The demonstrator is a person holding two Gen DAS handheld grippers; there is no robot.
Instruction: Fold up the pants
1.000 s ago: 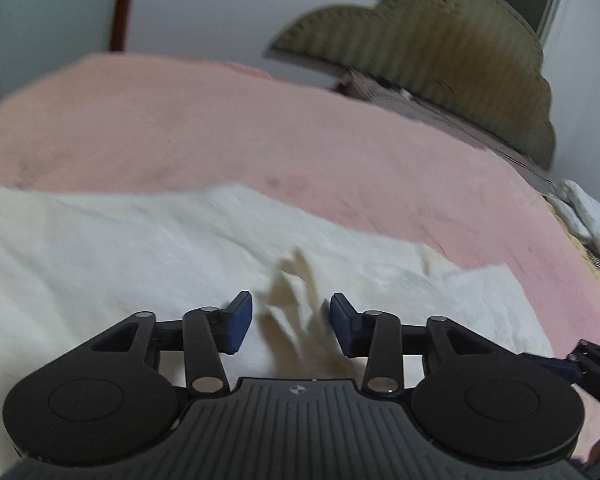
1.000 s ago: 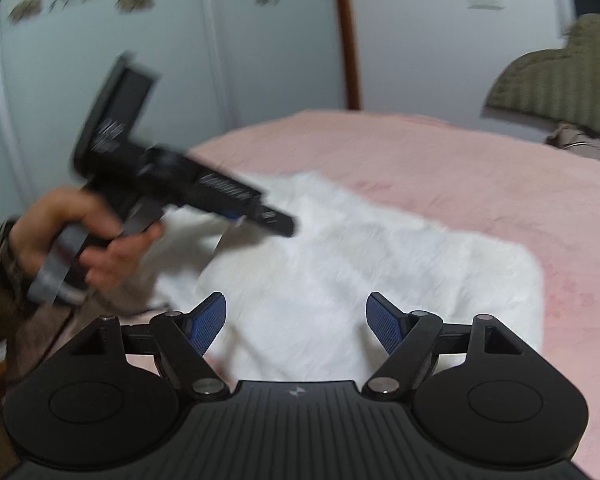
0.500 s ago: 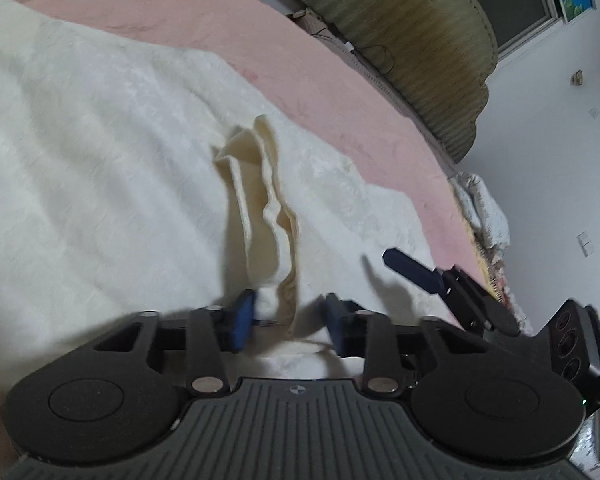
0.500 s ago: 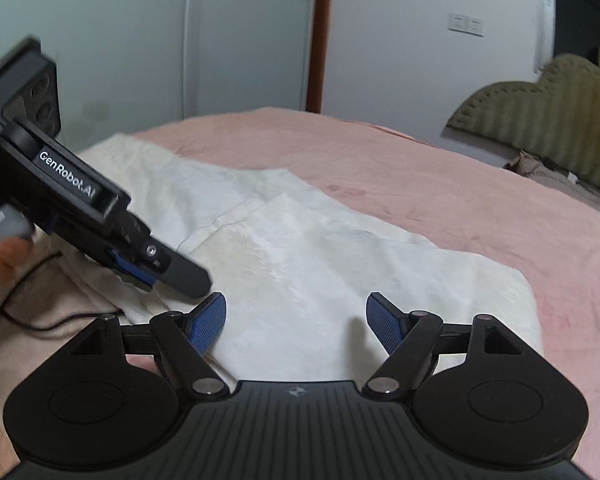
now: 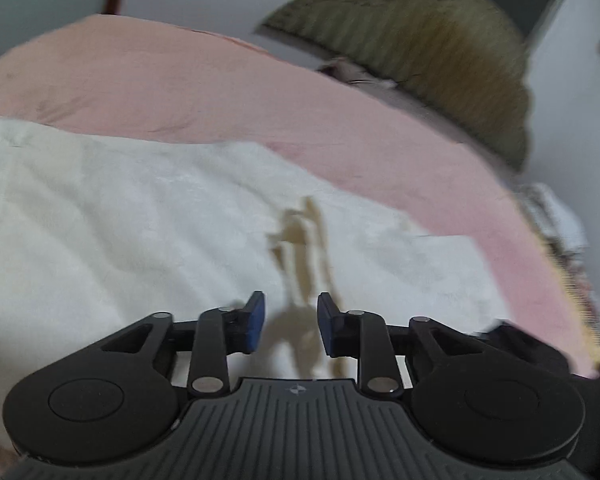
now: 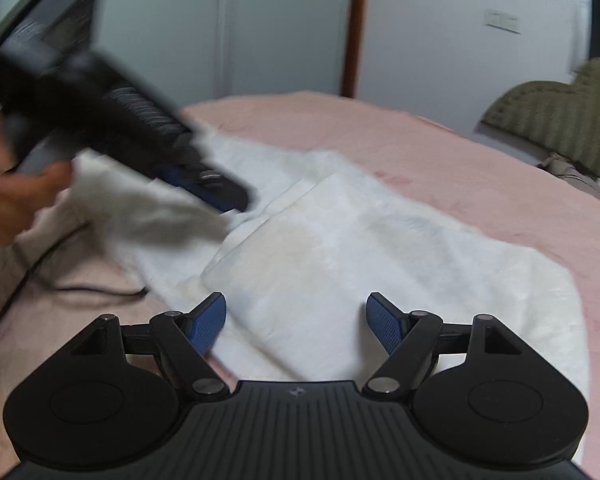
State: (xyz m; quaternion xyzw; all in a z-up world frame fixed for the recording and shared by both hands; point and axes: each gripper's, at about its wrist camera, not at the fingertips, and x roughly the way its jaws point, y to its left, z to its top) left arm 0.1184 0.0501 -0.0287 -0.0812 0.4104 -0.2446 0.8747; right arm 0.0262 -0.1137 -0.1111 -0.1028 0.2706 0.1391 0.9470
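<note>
Across the pink bedspread (image 5: 204, 92) in your left wrist view, the cream-white fleecy pants (image 5: 112, 216) fill the lower half. Your left gripper (image 5: 288, 326) stands narrow, its jaws having just been closing then easing, and a raised cream ridge of fabric (image 5: 300, 240) at twelve o'clock runs down between them; blur hides whether the pads press it. A loose pinch would let that ridge slip as you lift. From the right wrist view, your right gripper (image 6: 296, 322) hangs wide, holding nothing, over a folded flap (image 6: 300, 240). Only this view shows your left hand (image 6: 8, 196) at nine o'clock and a black cable (image 6: 80, 288) that could snag.
</note>
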